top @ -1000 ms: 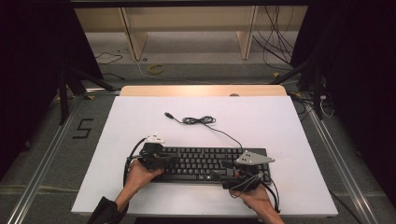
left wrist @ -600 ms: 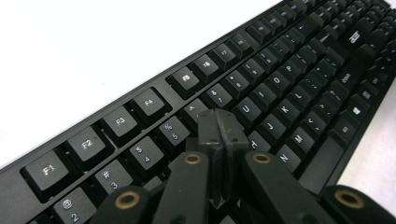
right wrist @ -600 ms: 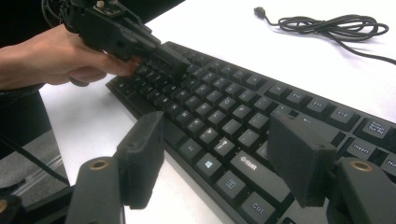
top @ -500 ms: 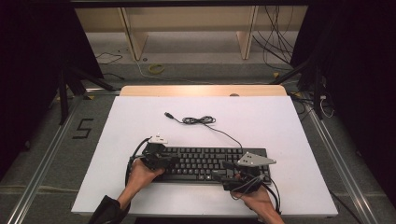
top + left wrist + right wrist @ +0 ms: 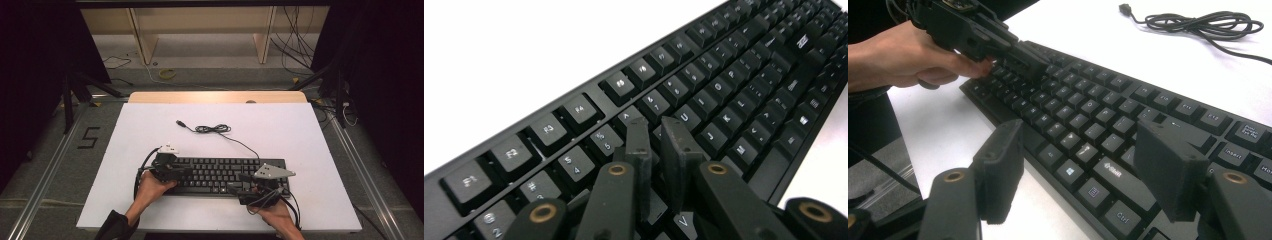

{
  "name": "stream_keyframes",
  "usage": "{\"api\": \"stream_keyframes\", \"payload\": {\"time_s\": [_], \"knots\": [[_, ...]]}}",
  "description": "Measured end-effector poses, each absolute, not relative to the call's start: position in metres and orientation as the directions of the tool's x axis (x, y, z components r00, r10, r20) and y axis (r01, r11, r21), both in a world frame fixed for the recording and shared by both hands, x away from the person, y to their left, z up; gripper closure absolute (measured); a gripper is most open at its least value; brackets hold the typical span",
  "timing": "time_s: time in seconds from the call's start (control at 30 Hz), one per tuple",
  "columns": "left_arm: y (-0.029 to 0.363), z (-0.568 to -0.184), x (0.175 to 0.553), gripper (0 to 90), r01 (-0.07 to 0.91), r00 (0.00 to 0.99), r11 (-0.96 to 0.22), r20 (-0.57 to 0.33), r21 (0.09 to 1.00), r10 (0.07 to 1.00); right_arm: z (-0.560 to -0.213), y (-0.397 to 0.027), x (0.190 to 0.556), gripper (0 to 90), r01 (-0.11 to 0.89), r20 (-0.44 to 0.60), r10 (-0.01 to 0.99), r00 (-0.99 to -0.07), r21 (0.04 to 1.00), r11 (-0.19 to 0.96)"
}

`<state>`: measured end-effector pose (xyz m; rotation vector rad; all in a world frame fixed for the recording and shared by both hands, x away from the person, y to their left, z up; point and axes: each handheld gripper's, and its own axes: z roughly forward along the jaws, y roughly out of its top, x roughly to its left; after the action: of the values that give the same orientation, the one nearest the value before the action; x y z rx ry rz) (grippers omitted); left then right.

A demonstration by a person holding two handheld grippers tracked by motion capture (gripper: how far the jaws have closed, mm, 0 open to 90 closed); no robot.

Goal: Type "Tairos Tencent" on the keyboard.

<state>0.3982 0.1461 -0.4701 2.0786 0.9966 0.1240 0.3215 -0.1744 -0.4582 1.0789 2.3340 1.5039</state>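
left gripper: my left gripper [image 5: 656, 127] sits over the left half of the keyboard [image 5: 220, 175], tips on the keys near the number row; jaws narrow, a thin gap, nothing between them.
change: its jaws have just been opening a little after being pressed together; hands in the same spots as a second ago; I judge a key press just ended.
right gripper: my right gripper [image 5: 1083, 165] hovers at the keyboard's right front edge, jaws wide, holding nothing.
keyboard: flat on the white table [image 5: 300, 130], near my edge.
count: one keyboard, one coiled cable [image 5: 212, 129] beyond it, two grippers.
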Motion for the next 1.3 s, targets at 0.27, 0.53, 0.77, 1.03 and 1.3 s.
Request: {"api": "stream_keyframes", "payload": {"time_s": [0.27, 0.53, 0.77, 1.03, 1.3], "knots": [[0.156, -0.461, 0.397, 64.2, 0.616, 0.67, -0.289, -0.294, 0.733, 0.682, -0.458, -0.176, 0.322, 37.5, 0.483, 0.236, 0.649, -0.723, 0.845, 0.23], [0.163, -0.455, 0.391, 41.9, 0.59, 0.69, -0.226, -0.339, 0.775, 0.64, -0.458, -0.178, 0.322, 36.3, 0.486, 0.238, 0.653, -0.719, 0.844, 0.228], [0.166, -0.452, 0.382, 32.4, 0.549, 0.723, -0.199, -0.343, 0.812, 0.599, -0.458, -0.184, 0.32, 35.8, 0.481, 0.236, 0.659, -0.714, 0.85, 0.216], [0.172, -0.455, 0.368, 28.5, 0.53, 0.737, -0.185, -0.342, 0.827, 0.583, -0.458, -0.188, 0.316, 35.1, 0.466, 0.222, 0.661, -0.717, 0.858, 0.217], [0.172, -0.458, 0.357, 27.3, 0.52, 0.751, -0.195, -0.336, 0.832, 0.569, -0.459, -0.193, 0.313, 34.8, 0.456, 0.212, 0.664, -0.717, 0.863, 0.217]]}}
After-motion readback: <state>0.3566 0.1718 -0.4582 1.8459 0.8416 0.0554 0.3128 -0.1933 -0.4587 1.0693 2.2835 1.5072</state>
